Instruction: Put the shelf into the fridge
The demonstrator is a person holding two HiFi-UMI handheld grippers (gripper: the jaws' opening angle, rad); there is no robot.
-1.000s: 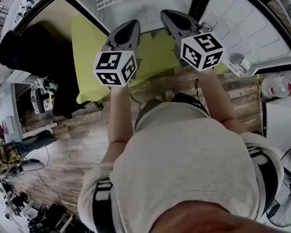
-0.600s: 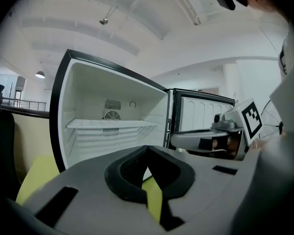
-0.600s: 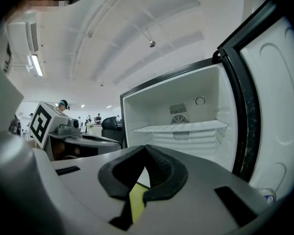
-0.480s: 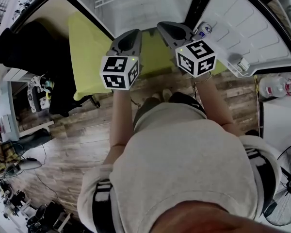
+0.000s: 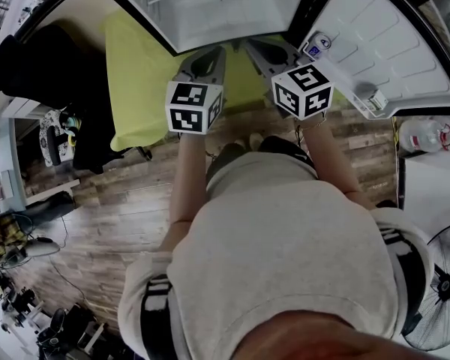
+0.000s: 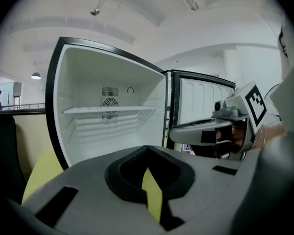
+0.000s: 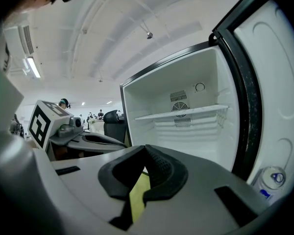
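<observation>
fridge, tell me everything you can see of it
The fridge is a black-framed cabinet with a smooth white, plastic-looking lining, standing upright with its door swung wide open to the right. One pale shelf spans the compartment, level, wall to wall; ribs line the walls below it. A round fan grille and a slotted vent sit on the back wall. The door's inner face has moulded panels, and a small white container sits low in it.
</observation>
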